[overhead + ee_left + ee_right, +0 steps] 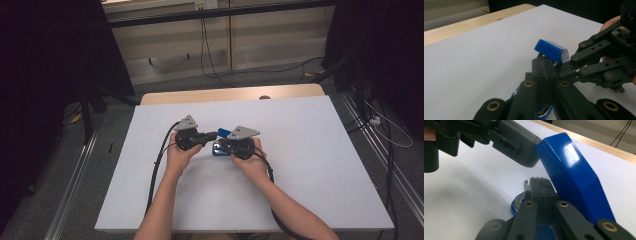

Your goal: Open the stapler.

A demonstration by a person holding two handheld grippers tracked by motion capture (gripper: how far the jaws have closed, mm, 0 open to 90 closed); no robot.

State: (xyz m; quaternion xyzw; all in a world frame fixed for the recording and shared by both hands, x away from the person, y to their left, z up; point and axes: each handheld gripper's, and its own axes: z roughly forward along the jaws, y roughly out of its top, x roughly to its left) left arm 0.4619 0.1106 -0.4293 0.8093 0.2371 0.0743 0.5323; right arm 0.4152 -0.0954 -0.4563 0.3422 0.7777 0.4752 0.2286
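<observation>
- The person's forearms come in from the near edge of the white worktop [310, 165].
- The left tool [543, 67] has its jaws closed together, their tips against the underside of the lid.
- The right tool [539, 185] is closed on a metal part of the blue stapler [220, 147].
- The stapler's blue lid [571, 172] stands tilted up, mid-worktop between both tools.
</observation>
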